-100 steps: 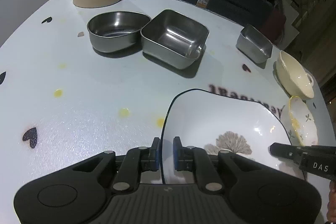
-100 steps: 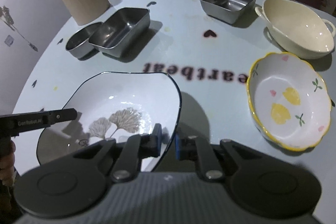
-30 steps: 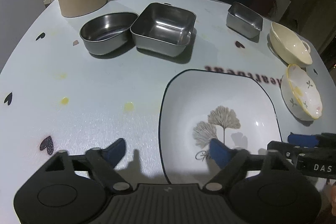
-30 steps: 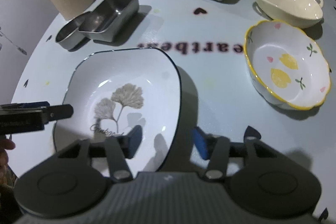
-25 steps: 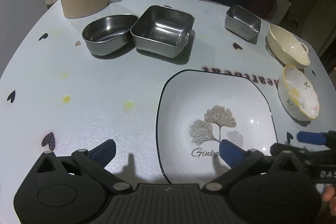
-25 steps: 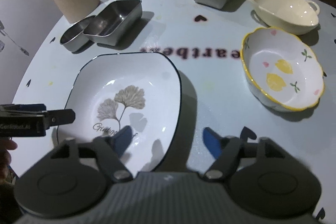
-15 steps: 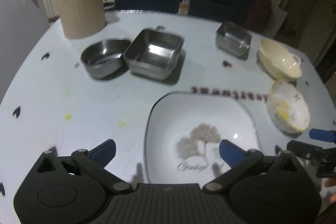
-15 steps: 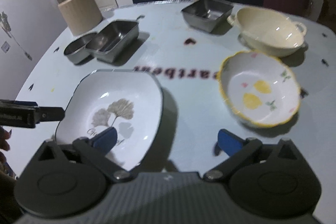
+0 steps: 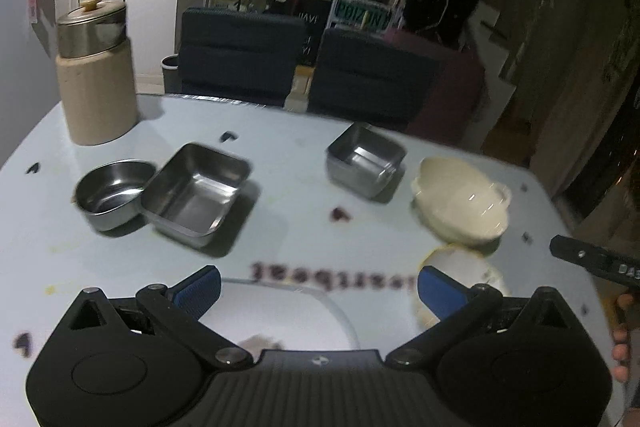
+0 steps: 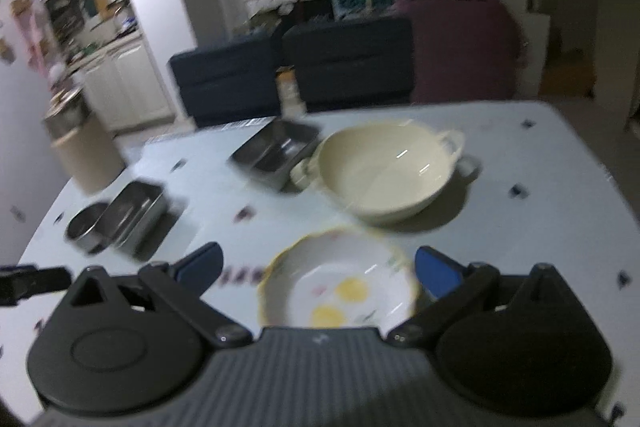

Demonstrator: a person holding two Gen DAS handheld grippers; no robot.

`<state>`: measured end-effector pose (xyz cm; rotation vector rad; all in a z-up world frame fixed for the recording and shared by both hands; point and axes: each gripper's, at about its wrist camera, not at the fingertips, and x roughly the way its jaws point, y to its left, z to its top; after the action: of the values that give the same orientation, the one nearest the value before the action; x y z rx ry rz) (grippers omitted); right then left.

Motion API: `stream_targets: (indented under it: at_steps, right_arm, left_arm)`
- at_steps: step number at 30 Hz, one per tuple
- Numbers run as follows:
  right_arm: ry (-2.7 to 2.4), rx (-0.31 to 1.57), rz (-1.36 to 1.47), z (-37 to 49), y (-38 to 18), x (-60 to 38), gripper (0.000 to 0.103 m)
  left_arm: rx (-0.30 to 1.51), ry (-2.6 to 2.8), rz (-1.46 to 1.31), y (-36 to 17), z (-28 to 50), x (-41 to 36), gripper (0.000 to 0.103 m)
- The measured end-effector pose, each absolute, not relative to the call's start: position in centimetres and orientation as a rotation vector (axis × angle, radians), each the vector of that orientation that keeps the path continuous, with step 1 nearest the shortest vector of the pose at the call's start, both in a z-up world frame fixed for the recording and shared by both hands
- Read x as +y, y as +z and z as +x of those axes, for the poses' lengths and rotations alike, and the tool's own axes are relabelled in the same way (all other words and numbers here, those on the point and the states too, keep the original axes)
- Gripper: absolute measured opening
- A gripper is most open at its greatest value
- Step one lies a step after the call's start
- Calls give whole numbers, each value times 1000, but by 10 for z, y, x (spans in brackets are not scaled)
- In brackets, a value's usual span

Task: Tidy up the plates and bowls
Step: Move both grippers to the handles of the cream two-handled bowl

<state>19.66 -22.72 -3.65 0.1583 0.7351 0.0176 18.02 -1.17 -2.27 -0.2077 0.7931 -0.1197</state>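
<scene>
My left gripper point(image 9: 318, 285) is open and empty, raised above the large white square plate point(image 9: 280, 311) that lies on the table below its fingers. My right gripper point(image 10: 318, 267) is open and empty too, over the yellow-rimmed flowered bowl point(image 10: 340, 283). Beyond that bowl sits a cream two-handled bowl point(image 10: 384, 171) point(image 9: 460, 203). A small square steel dish point(image 9: 364, 163) point(image 10: 276, 151) stands behind. At the left are a larger square steel dish point(image 9: 198, 193) and a round steel bowl point(image 9: 114, 191), side by side.
A beige canister with a steel lid point(image 9: 96, 75) stands at the table's far left corner. Dark chairs point(image 9: 240, 55) line the far edge. The other gripper's tip point(image 9: 592, 259) and a hand's fingers show at the right of the left wrist view.
Both grippers let go of the white plate's rim, opened wide, then rose and tilted up. The plate has slid to the bottom of the left view and out of the right one.
</scene>
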Motion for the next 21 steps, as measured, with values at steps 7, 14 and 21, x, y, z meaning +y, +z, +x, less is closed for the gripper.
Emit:
stream_targets:
  at_steps: [7, 14, 21]
  right_arm:
    - [-105, 648, 150, 218, -37, -293, 103]
    - [-114, 621, 204, 251, -56, -339, 103]
    - [-70, 621, 289, 293, -73, -370, 99]
  left_arm:
    - [728, -132, -298, -29, 198, -55, 103]
    - [707, -150, -383, -51, 234, -94, 99]
    - [727, -133, -503, -74, 280, -111, 77]
